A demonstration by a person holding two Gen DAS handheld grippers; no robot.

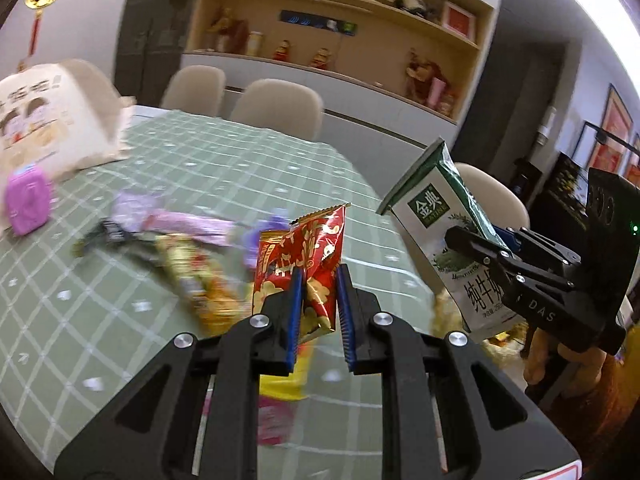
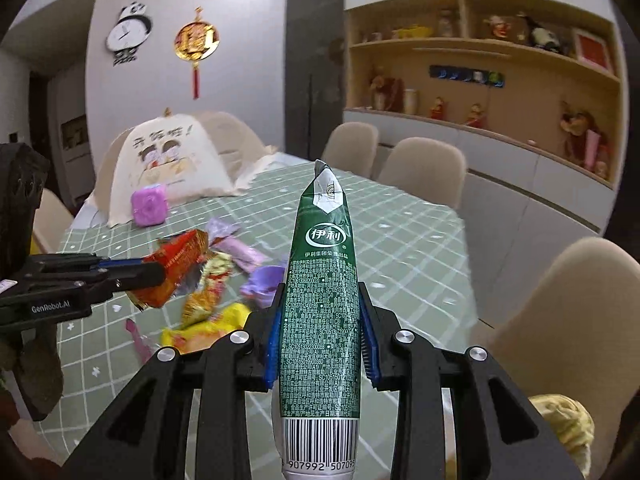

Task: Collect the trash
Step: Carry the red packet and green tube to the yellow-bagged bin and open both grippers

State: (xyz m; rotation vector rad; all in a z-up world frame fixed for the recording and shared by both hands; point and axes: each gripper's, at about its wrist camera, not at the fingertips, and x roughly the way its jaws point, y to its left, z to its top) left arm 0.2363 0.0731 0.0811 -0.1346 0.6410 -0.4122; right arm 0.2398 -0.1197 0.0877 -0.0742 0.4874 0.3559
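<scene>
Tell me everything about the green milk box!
The milk box is a green and white paper carton, squashed flat, with white print, a logo and a barcode at its bottom. It stands upright above the table, pinched between the blue-padded fingers of the right gripper. Nothing else touches it.
</scene>
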